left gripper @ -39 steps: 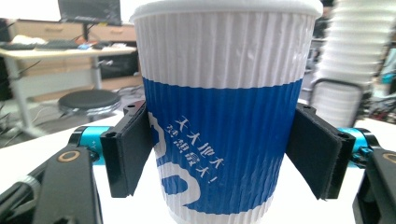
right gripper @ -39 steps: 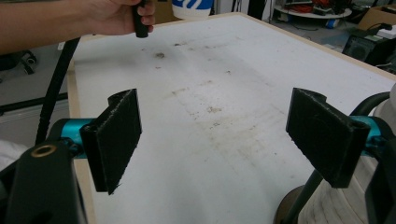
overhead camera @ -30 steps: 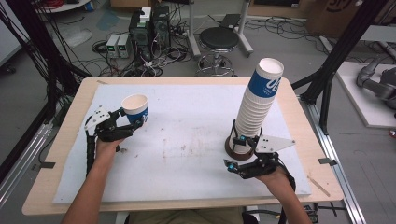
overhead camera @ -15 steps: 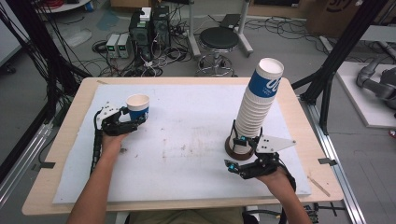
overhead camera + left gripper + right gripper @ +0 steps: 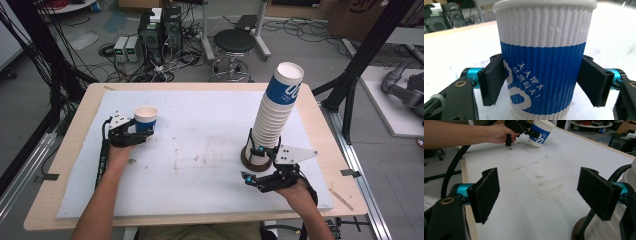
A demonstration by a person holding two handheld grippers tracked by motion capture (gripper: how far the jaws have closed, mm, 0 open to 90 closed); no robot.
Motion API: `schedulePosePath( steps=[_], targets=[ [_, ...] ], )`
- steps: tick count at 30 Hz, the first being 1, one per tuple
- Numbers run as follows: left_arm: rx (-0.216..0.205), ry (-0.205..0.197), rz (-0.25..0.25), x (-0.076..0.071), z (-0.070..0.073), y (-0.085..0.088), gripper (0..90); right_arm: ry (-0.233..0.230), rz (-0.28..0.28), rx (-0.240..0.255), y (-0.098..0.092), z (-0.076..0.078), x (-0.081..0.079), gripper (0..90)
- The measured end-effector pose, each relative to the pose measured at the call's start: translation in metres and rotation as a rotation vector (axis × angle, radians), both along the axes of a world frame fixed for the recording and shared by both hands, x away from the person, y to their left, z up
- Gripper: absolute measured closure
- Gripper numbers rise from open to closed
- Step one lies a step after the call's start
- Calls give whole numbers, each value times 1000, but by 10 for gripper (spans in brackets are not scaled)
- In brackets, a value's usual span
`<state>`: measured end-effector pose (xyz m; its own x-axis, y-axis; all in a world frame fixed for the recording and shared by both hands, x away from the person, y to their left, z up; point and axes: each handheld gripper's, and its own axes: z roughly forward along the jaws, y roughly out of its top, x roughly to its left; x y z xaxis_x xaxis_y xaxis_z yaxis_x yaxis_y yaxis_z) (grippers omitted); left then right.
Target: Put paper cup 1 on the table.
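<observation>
A blue-and-white ribbed paper cup [image 5: 145, 117] [image 5: 541, 62] stands upright on the left of the white mat [image 5: 210, 125]. My left gripper [image 5: 144, 129] [image 5: 541, 85] is shut on it, one black pad on each side of its lower half. A tall leaning stack of the same cups [image 5: 277, 110] [image 5: 630, 177] rises from a dark round base [image 5: 248, 164] at the right. My right gripper [image 5: 253, 163] [image 5: 541, 192] is open beside that base, with bare mat between its pads. The right gripper view also shows the left gripper [image 5: 529, 130] with the cup [image 5: 541, 132] far off.
The mat covers a wooden table [image 5: 75, 175] whose edges run close to both hands. Faint stains mark the mat's middle [image 5: 192, 160]. Beyond the far edge are a round stool [image 5: 235, 42], computer boxes [image 5: 160, 30] and cables on the floor.
The left gripper has brought the cup a little nearer to the person and lower, and the cup is now upright. The right gripper and the stack have not moved.
</observation>
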<state>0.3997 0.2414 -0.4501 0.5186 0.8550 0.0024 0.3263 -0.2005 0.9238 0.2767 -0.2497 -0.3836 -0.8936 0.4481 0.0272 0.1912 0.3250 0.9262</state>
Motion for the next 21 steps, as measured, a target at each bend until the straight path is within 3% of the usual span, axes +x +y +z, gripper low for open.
schedulePosePath(
  steps=[3, 11, 17, 20, 21],
  targets=[
    [10, -2, 5, -4, 0, 0, 259, 0, -2, -4, -1, 0, 0, 186],
    [55, 38, 1, -14, 0, 7, 253, -3, -7, 2, -3, 1, -1, 186],
    [28, 48, -18, -22, 0, 12, 234, -1, -9, 0, -3, 1, 0, 186],
    [-10, 77, -10, -26, 1, 16, 143, 6, -12, 4, -3, 1, 0, 186],
    [-5, 84, -7, -27, 1, 18, 143, 5, -9, 1, -3, 1, 0, 186]
  ],
)
